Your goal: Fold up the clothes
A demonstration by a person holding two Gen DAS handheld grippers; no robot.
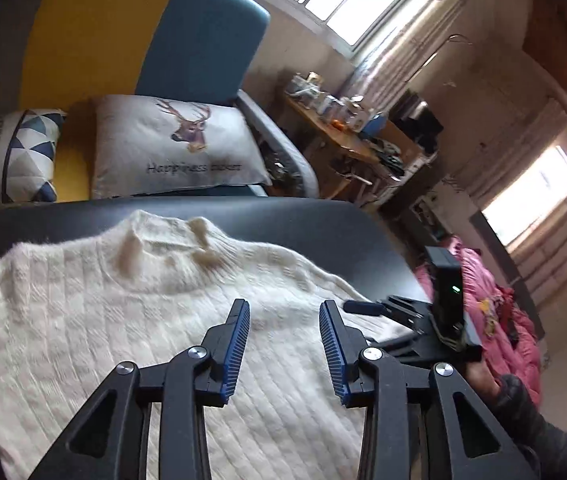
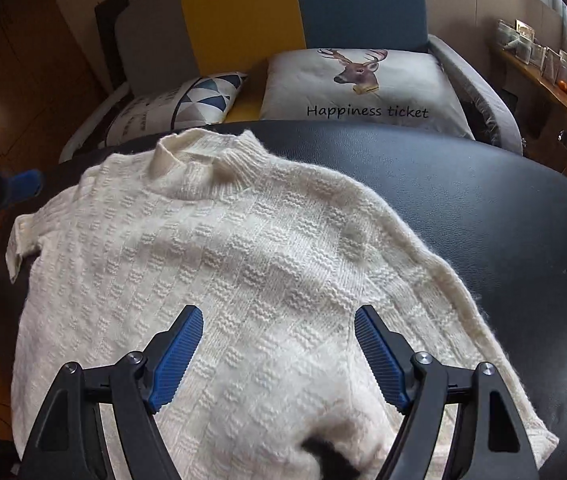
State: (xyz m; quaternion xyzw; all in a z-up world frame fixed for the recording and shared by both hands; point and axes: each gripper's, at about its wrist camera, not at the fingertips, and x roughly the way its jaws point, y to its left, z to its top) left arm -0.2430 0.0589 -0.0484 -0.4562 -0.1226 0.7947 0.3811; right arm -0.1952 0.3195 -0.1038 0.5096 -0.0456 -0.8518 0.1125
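Up close in the left wrist view, the left gripper (image 1: 284, 312) hangs over the cream sweater (image 1: 131, 312) with its blue pads parted and nothing between them. The sweater lies spread on a black table (image 1: 283, 216), collar toward a deer cushion (image 1: 175, 144) on the sofa (image 1: 143, 32). At the right edge the right gripper (image 1: 403, 312) shows by the sweater's side, next to pink cloth (image 1: 499, 320).

From the right wrist view, the right gripper (image 2: 278, 316) stands wide apart above the sweater's (image 2: 223, 248) lower half, holding nothing. One short sleeve hangs over the table's (image 2: 483, 200) left edge; the left gripper (image 2: 7, 192) is blurred there, its state unreadable from this side
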